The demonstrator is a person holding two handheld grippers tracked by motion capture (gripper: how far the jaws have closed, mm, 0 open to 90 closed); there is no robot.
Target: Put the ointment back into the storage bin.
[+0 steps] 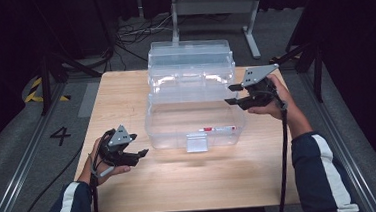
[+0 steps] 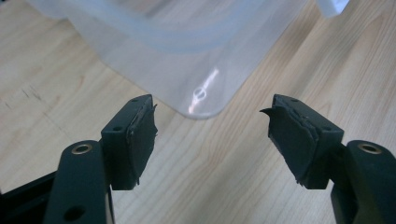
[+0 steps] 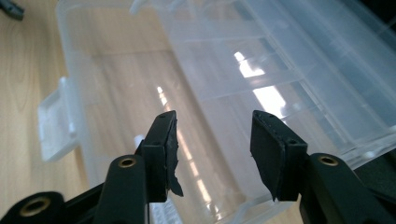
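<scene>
Thing in hand: a clear plastic storage box with its hinged clear lid thrown back, standing mid-table on the pale wooden table.
Inside the box: a slim white pen-like item with a red end lies along the near wall; a white latch tab hangs on the front.
Long axis: the box runs left to right across the table, the lid standing behind it along the same line.
Right gripper: hovers at the box's right end, just above the rim, pointing inward over the open cavity; jaws parted, nothing between them.
Right gripper view: the open box and its lid lie straight ahead of the jaws.
Left gripper: near the front left corner, apart from it; jaws released, empty.
Left gripper view: the rounded corner of the box sits just beyond the pads.
Nearer hand: the right, by my judgement; it already sits level with the rim and close to the lid's end.
Likely turn: reaching back to the lid calls for the right jaws to swing toward the far side.
</scene>
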